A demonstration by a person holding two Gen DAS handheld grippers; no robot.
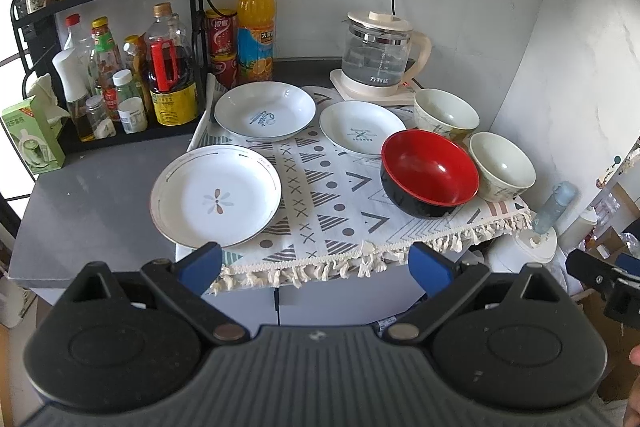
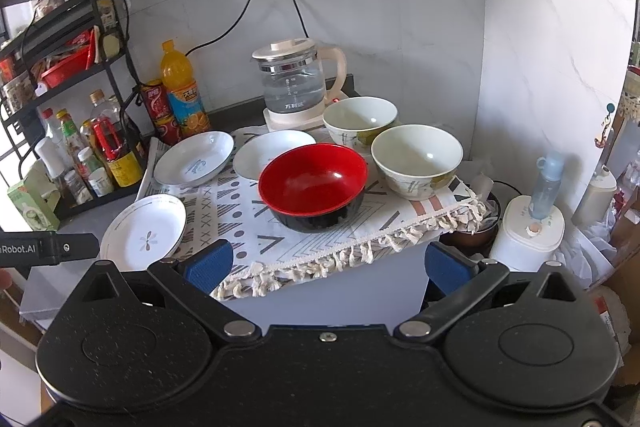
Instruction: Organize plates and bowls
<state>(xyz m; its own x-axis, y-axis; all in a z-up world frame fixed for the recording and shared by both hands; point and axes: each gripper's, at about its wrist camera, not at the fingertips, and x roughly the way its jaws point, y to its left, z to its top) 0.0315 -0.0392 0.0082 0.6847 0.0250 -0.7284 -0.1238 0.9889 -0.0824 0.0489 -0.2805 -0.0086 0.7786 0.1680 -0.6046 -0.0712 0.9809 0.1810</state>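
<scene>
Three white plates lie on the patterned cloth [image 1: 320, 195]: a flower plate [image 1: 216, 195] at the front left, a blue-print plate [image 1: 264, 111] behind it, and a smaller plate [image 1: 362, 129] to the right. A red and black bowl [image 1: 428, 173] [image 2: 312, 183] sits at the front right, with two cream bowls behind it, the near one [image 1: 502, 165] [image 2: 416, 157] and the far one [image 1: 446, 113] [image 2: 360, 119]. My left gripper [image 1: 316, 267] is open and empty before the cloth's fringe. My right gripper [image 2: 328, 267] is open and empty, in front of the red bowl.
A glass kettle [image 1: 378, 55] stands on its base behind the bowls. A black rack with sauce bottles [image 1: 168, 75] stands at the left, with an orange drink bottle [image 1: 256, 27] and red cans beside it. A tissue box [image 1: 32, 135] sits on the grey counter [image 1: 92, 207].
</scene>
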